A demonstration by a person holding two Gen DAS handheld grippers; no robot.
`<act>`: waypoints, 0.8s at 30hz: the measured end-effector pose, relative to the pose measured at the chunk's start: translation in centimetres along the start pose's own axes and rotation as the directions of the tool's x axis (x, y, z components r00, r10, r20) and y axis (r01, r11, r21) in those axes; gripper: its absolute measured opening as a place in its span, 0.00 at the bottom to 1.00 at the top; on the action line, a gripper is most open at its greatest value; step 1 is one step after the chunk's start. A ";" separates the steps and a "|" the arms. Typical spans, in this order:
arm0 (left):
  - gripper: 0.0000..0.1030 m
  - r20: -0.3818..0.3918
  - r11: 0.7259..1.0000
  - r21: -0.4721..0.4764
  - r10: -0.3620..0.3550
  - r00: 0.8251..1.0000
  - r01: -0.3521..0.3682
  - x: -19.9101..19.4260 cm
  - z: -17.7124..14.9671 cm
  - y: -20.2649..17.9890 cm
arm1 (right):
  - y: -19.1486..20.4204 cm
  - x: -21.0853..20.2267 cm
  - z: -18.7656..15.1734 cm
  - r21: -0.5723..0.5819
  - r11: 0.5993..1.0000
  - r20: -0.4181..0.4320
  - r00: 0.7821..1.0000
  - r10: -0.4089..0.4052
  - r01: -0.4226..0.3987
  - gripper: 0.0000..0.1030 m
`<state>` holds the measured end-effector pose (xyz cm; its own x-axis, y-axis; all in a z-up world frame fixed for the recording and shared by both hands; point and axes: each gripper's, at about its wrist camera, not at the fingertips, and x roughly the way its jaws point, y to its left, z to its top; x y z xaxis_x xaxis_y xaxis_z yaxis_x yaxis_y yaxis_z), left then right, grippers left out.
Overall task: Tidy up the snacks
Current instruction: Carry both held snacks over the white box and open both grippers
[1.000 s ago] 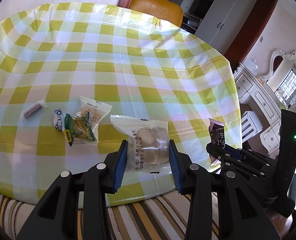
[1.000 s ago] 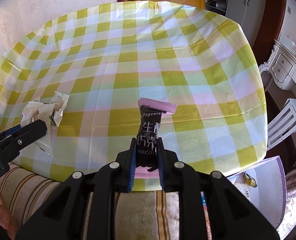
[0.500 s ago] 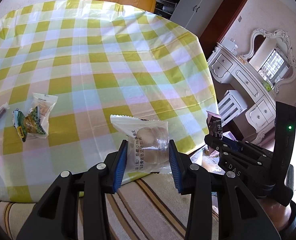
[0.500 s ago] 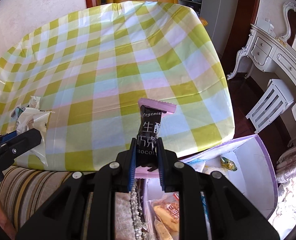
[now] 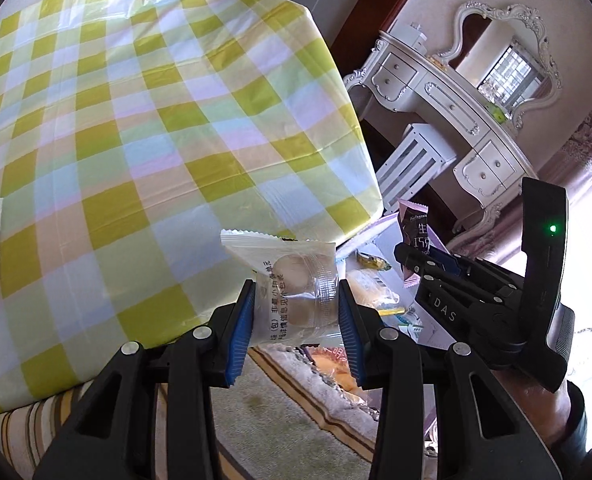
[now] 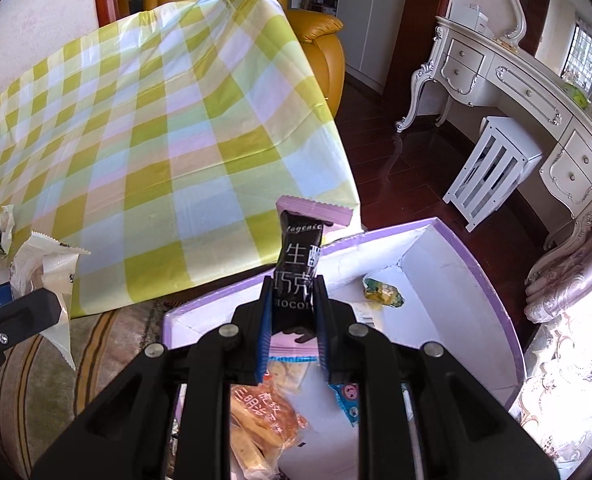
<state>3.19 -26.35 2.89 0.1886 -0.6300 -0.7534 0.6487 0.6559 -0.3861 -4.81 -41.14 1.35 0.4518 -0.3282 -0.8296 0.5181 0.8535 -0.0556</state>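
Left gripper [image 5: 296, 316]: pitched downward, clamped on a clear cake packet [image 5: 291, 288]; held off the table's edge.
Right gripper [image 6: 293, 320]: tilted down, clenched on a chocolate bar [image 6: 298, 276]; held above the purple-rimmed box [image 6: 476, 264].

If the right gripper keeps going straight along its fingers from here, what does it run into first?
Most likely the white floor of the purple-rimmed box: the right gripper, shut on the chocolate bar, points down into it, near the yellow-green wrapped snack. Depth is hard to judge.
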 end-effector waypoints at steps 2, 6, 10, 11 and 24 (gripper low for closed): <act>0.38 -0.020 1.000 0.012 -0.015 1.000 0.016 0.8 0.1 -0.8 | -0.9 0.2 -0.2 0.010 1.000 -0.003 1.000 -0.026 0.026 0.19; 0.38 -0.053 0.999 0.032 -0.034 0.998 0.035 2.1 0.2 -2.2 | -2.5 0.5 -0.6 0.033 0.997 -0.009 0.997 -0.074 0.075 0.19; 0.38 -0.074 0.998 0.040 -0.047 0.996 0.050 3.2 0.4 -3.1 | -3.9 0.8 -1.0 0.069 0.993 -0.020 0.995 -0.099 0.100 0.19; 0.38 -0.077 0.998 0.042 -0.053 0.996 0.056 3.5 0.6 -3.4 | -4.2 0.8 -1.1 0.077 0.992 -0.022 0.995 -0.102 0.104 0.19; 0.64 -0.061 0.997 0.023 -0.065 0.996 0.067 3.6 1.0 -3.5 | -5.1 0.7 -1.2 0.105 0.983 -0.017 0.989 -0.147 0.148 0.65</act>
<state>2.31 -31.34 2.09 0.1004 -0.6450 -0.7576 0.6765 0.6026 -0.4234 -8.02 -45.26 0.36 0.3580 -0.4432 -0.8219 0.6524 0.7484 -0.1195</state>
